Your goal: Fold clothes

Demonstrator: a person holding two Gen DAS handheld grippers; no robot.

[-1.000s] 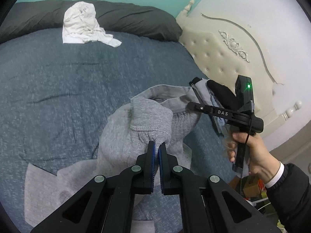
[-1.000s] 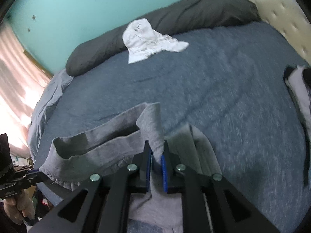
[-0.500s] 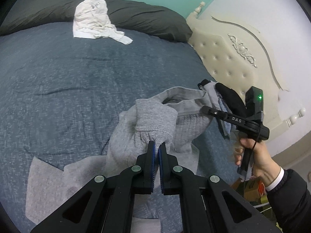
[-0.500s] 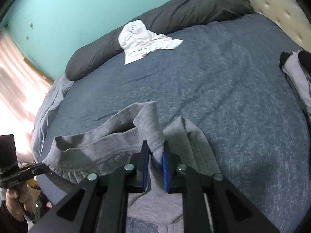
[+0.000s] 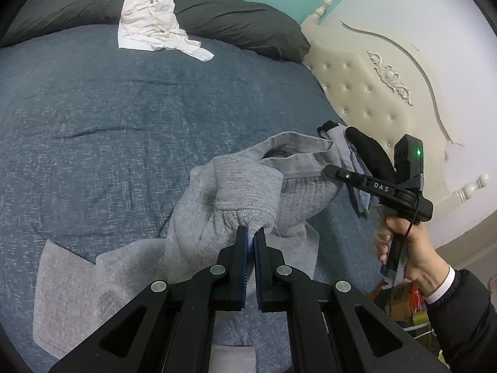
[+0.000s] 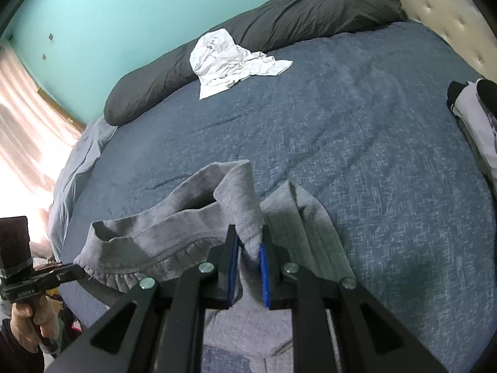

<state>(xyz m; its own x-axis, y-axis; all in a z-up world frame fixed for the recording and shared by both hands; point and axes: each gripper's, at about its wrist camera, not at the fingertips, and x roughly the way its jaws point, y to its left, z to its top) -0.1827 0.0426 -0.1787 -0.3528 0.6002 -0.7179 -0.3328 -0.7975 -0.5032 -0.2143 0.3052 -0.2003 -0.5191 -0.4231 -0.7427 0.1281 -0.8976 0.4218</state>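
Change since earlier: both grippers are sitting lower and closer over the bed than a second ago, and the white garment and the dark pillow are now appearing larger and nearer in both views.
Left gripper (image 5: pixel 251 236): its fingers are pressed nearly together and are pinching the ribbed edge of the grey garment (image 5: pixel 236 192) right at the tips.
Right gripper (image 6: pixel 248 245): its jaws are standing a little apart, with a fold of the same grey cloth (image 6: pixel 239 195) clamped between the blue pads (image 6: pixel 263 267).
Right hand (image 5: pixel 407 248): it is gripping the handle of the right gripper, to the right of the left gripper's fingers (a green light is glowing on the device).
Left hand (image 6: pixel 29 320): it is holding the other handle, low at the left of the right gripper's view.
Grey garment: it is hanging stretched between the two grippers, and its lower part is lying flat on the blue bedcover (image 5: pixel 93 124) under the left gripper.
White garment (image 5: pixel 152 21): it is lying crumpled far ahead of the left gripper, resting against the dark pillow (image 5: pixel 236 15).
Other clothes (image 6: pixel 475 108): a black and white heap is lying well to the right of the right gripper, near the cream headboard (image 5: pixel 366 93).
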